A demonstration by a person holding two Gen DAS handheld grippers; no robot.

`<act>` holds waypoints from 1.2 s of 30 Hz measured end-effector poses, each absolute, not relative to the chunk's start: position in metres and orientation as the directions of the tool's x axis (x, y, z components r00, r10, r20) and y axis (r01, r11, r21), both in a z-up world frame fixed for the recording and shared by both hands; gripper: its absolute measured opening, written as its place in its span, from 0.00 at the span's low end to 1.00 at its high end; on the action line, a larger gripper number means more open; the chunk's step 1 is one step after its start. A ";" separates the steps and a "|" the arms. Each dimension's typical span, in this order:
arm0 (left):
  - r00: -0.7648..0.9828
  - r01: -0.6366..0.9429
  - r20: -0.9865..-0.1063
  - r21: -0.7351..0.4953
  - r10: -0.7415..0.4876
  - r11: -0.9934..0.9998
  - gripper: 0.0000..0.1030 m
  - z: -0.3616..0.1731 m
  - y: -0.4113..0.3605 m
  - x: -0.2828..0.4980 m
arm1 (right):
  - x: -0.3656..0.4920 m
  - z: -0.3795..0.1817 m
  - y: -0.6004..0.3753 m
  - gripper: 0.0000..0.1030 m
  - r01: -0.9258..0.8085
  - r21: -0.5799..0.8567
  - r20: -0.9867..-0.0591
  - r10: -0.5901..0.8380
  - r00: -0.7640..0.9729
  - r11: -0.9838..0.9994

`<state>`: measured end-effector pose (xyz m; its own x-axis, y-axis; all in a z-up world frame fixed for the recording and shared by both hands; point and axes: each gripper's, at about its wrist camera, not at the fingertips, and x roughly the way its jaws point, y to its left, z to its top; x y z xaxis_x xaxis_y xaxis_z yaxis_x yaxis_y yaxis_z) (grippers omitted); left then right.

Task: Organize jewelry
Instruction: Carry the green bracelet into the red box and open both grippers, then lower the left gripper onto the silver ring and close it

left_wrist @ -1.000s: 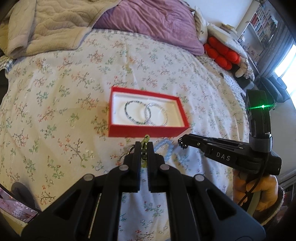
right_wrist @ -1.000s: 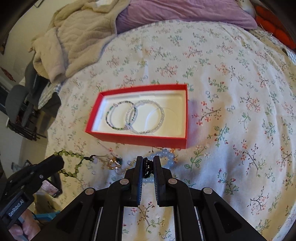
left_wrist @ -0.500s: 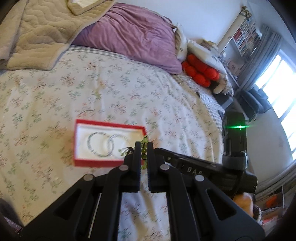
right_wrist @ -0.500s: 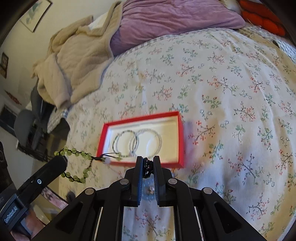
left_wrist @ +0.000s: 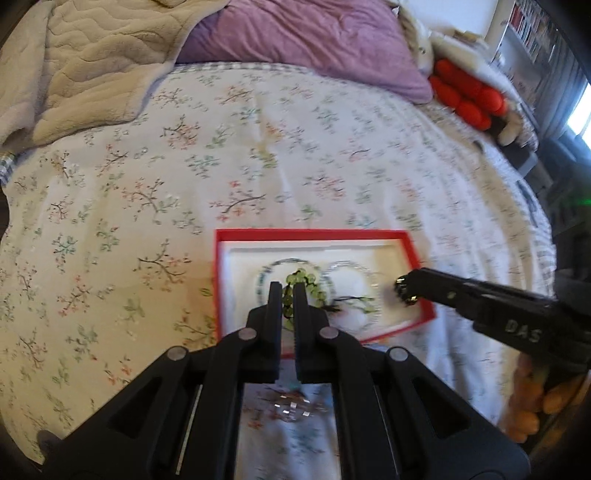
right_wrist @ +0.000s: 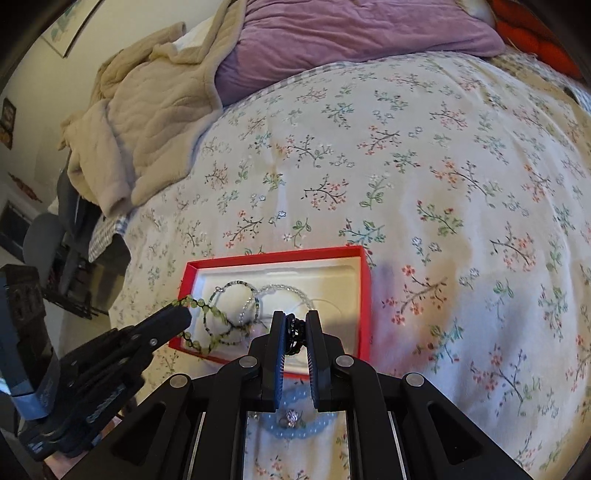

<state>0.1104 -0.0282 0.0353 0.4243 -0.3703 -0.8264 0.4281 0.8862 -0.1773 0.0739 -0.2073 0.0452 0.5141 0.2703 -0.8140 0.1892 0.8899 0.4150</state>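
Note:
A red box (left_wrist: pixel 424 269) (right_wrist: pixel 365 295) with a white lining lies on the floral bedspread and holds two thin bangles (left_wrist: pixel 266 273) (right_wrist: pixel 236 286). My left gripper (left_wrist: pixel 287 291) (right_wrist: pixel 181 314) is shut on a green bead bracelet (left_wrist: pixel 306 280) (right_wrist: pixel 207 306), which hangs over the box's left half. My right gripper (right_wrist: pixel 296 325) (left_wrist: pixel 404 290) is shut on a small dark piece of jewelry (right_wrist: pixel 293 332), held over the box's right part.
A light blue bead bracelet (right_wrist: pixel 295 432) and a small sparkly ring (right_wrist: pixel 291 417) lie on the bedspread just below the box. A beige blanket (right_wrist: pixel 147 122) and a purple pillow (right_wrist: pixel 351 29) lie at the far end.
Both grippers lifted their pieces off the bedspread and carried them forward over the red box. The green bracelet now hangs above the bangles.

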 end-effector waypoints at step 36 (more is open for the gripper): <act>0.469 0.410 -0.842 -0.061 -0.268 0.910 0.71 0.043 -0.009 0.081 | 0.052 0.060 -0.202 0.18 0.174 0.337 -0.835 0.209 0.510 0.925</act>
<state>0.0810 -0.0086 0.0434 0.4689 -0.2681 -0.8416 0.4101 0.9100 -0.0613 0.0524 -0.2024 0.0600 0.5096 0.2086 -0.8348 0.1741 0.9251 0.3375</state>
